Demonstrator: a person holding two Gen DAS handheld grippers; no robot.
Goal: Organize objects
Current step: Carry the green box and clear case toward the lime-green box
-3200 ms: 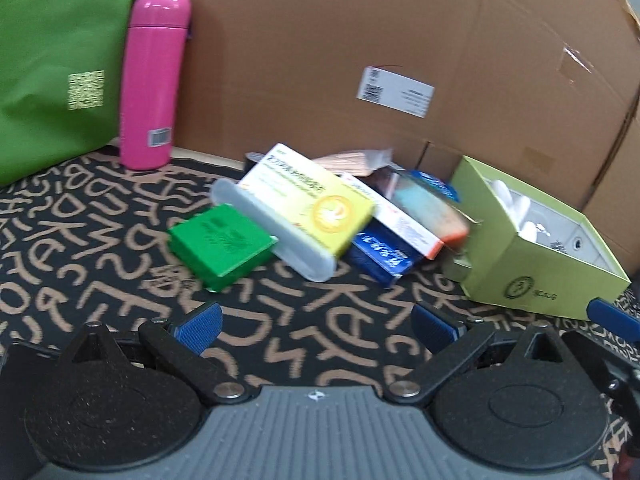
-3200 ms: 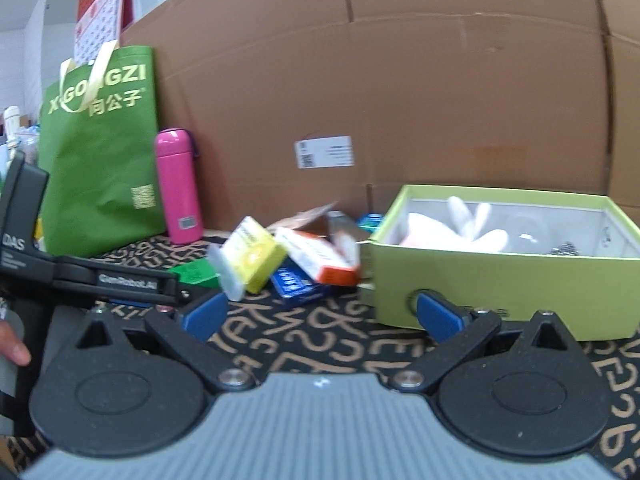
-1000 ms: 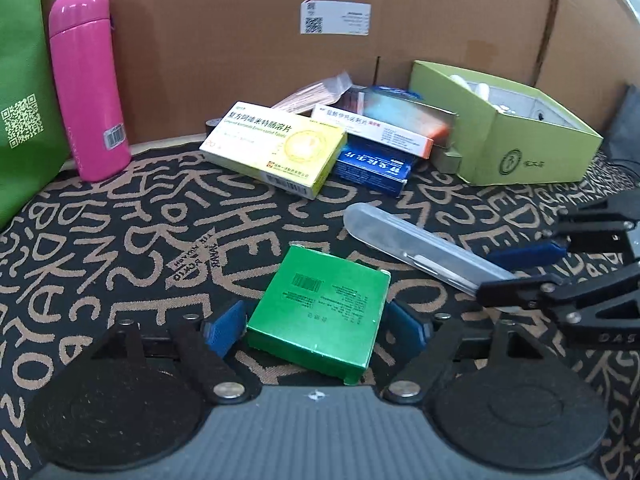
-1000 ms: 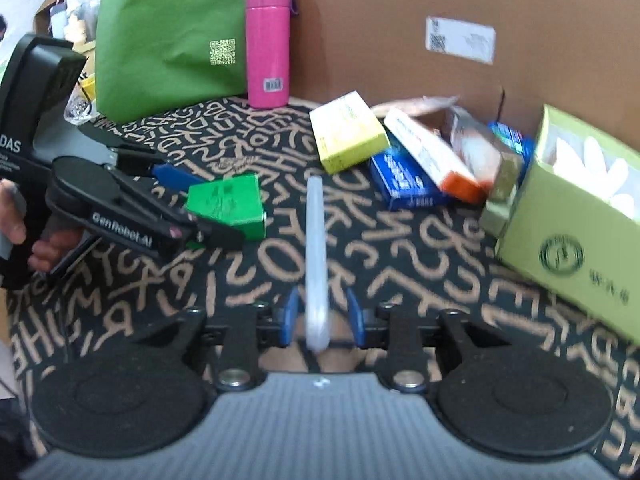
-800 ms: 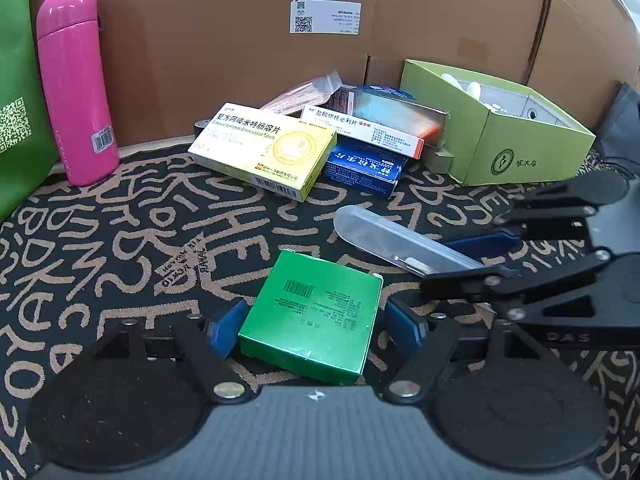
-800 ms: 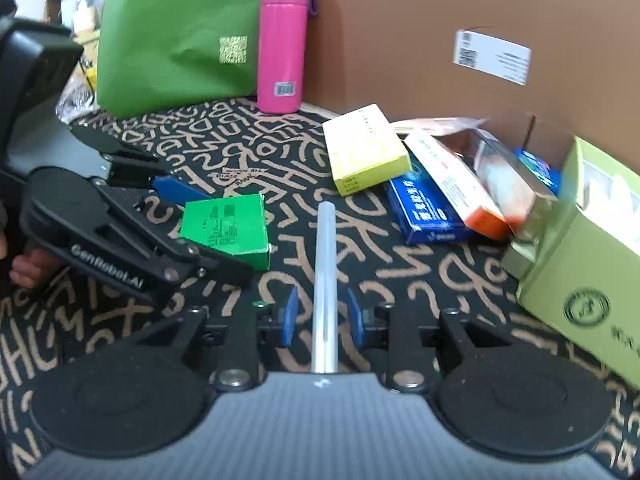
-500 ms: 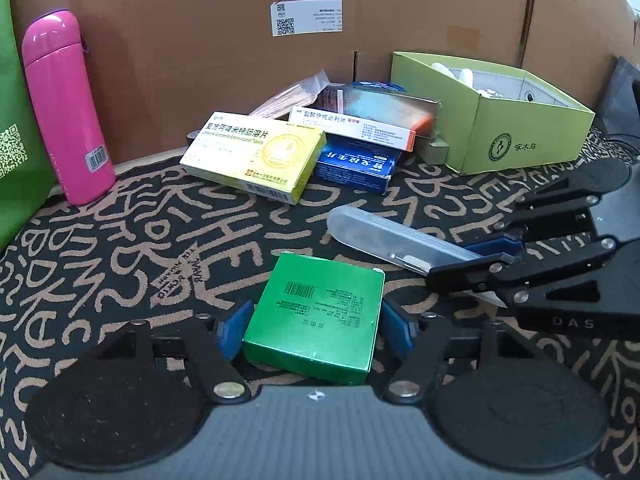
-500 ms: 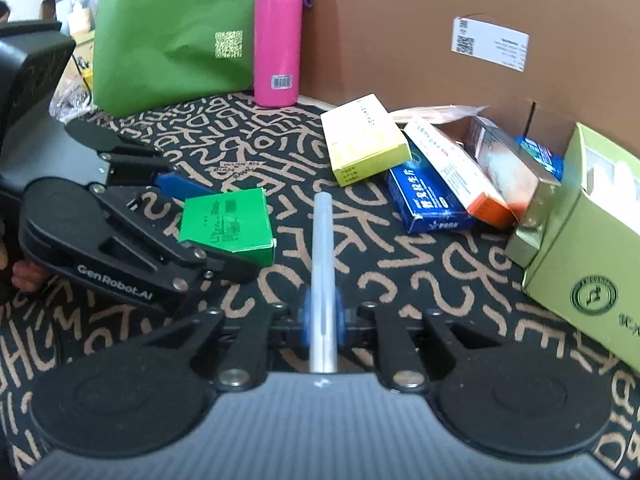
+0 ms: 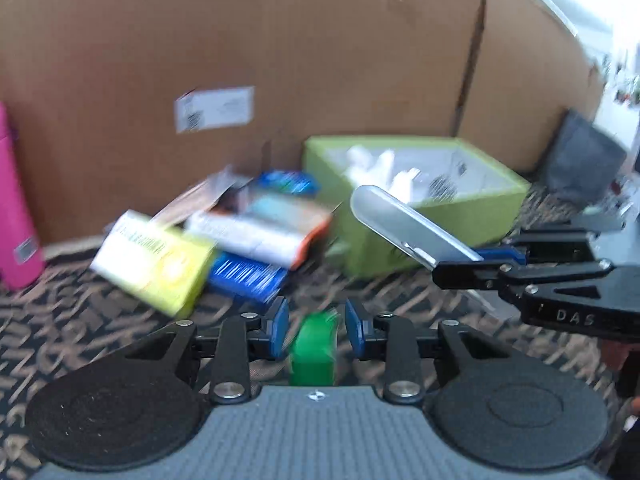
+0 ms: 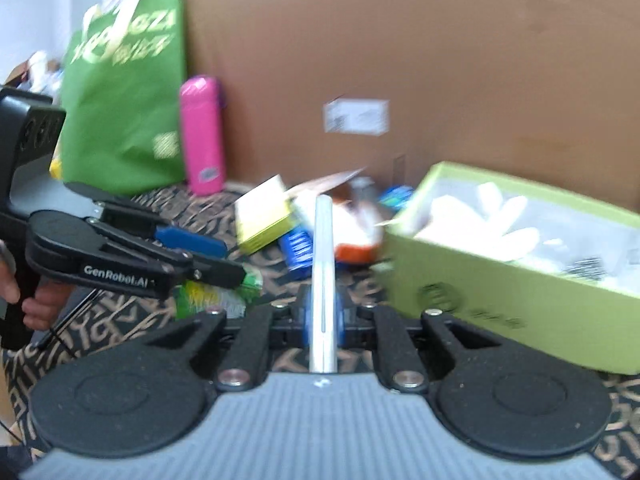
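The small green box [image 9: 314, 356] stands edge-on between the blue pads of my left gripper [image 9: 316, 330], whose jaws are closing; a thin gap shows on each side of it. From the right wrist view the box [image 10: 212, 300] is a green blur just under the left gripper [image 10: 232, 260]. My right gripper [image 10: 322, 316] is shut on a long clear plastic case [image 10: 323, 248], held off the mat. The case [image 9: 404, 224] points up and left from the right gripper [image 9: 480, 258], in front of the open lime-green box [image 9: 500, 208].
The lime-green box [image 10: 500, 304] holds white items. A pile of medicine boxes [image 9: 256, 240], with a yellow one [image 9: 156, 260], lies against the cardboard wall [image 9: 320, 60]. A pink bottle [image 10: 202, 136] and green bag [image 10: 124, 100] stand at left. A hand [image 10: 36, 304] holds the left gripper.
Both grippers rose and moved toward the lime-green box. The right shut on the clear case and lifted it. The left jaws narrowed and the green box now shows edge-on.
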